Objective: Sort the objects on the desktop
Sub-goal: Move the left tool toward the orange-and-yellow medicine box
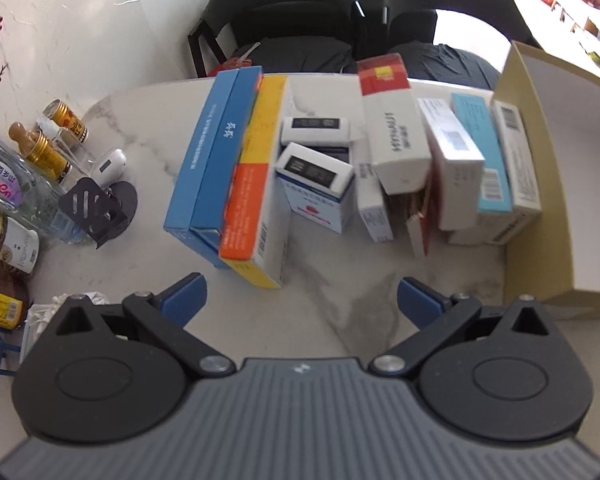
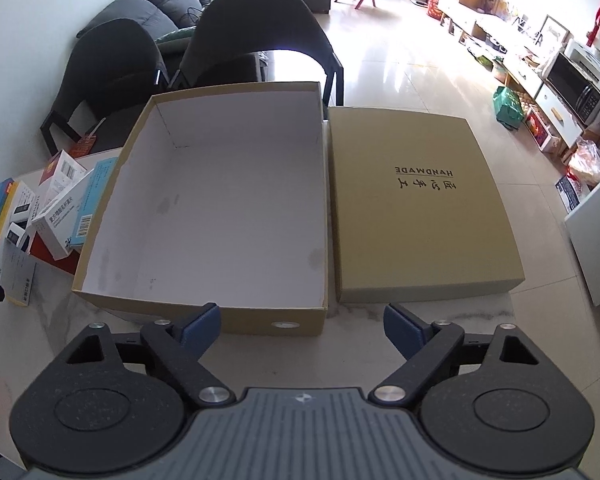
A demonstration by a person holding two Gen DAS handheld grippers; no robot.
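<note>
Left wrist view only: medicine boxes [image 1: 364, 160] crowded on the marble desk [image 1: 332, 280], bottles and jars [image 1: 40, 152] at far left. Right wrist view only: the open cardboard box [image 2: 204, 312] shown whole and empty, its lid [image 2: 420, 208] just beside it on the right. Left view cuts that box off. Left claw [image 1: 302, 300] spread, holding nothing. Right claw [image 2: 302, 320] spread, holding nothing. Print on the boxes is blurred. Dark chairs [image 2: 256, 32] stand beyond the desk.

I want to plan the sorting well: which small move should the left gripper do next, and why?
Probably lower the left gripper, open and empty, onto the orange and yellow box, the nearest of the clutter. The cardboard box beside it holds nothing yet.
</note>
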